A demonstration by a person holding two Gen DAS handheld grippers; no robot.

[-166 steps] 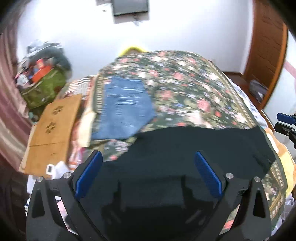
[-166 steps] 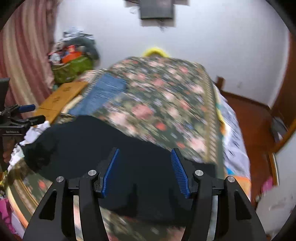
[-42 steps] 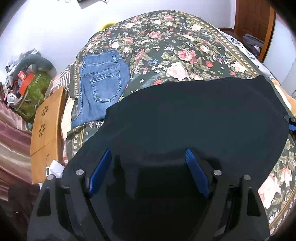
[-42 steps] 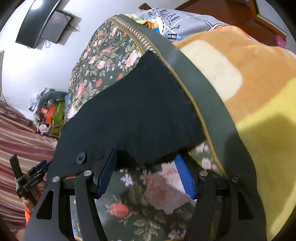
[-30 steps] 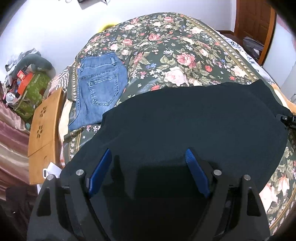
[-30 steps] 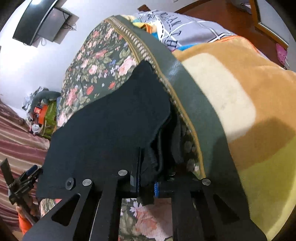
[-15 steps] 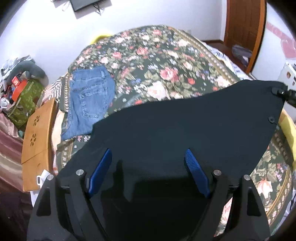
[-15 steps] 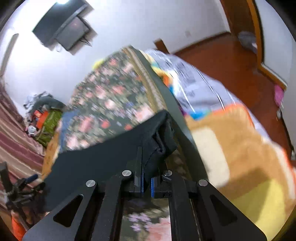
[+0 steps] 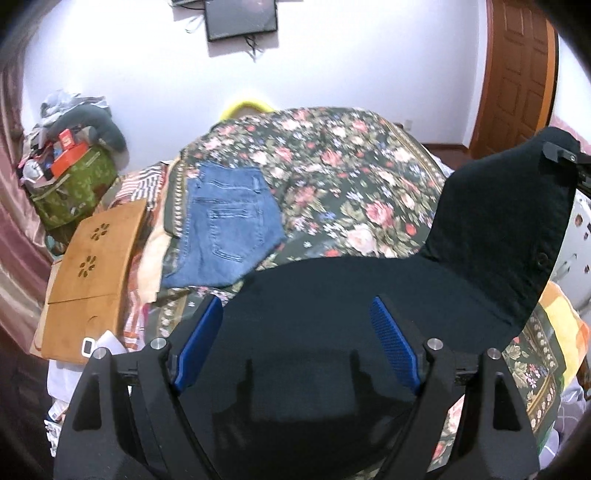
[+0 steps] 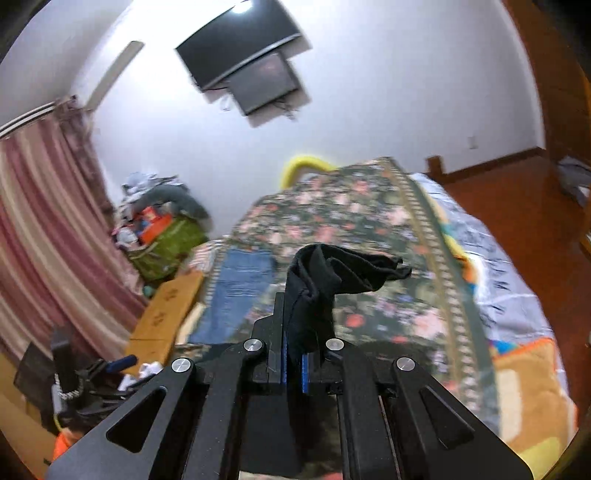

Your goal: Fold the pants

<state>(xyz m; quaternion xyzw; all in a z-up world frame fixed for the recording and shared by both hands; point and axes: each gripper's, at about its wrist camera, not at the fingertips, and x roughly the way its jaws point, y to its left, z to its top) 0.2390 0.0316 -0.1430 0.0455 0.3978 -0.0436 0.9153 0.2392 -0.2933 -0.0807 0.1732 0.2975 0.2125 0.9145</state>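
The right tool [image 10: 293, 363] is clamped on one end of the black pants [image 9: 369, 325], holding it raised at the right of the left view; from there the cloth's long axis runs down and left under the left tool [image 9: 295, 343], which is spread wide and grips nothing. The rest of the pants lies on the floral bed [image 9: 332, 162], with folded jeans [image 9: 225, 229] at centre left, a TV [image 9: 240, 14] on the white wall at the top, and a wooden door [image 9: 517, 74] at upper right.

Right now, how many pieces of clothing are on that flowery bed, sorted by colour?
Black pants: 1, one end lifted by the right gripper
Blue jeans: 1, folded flat
Total: 2
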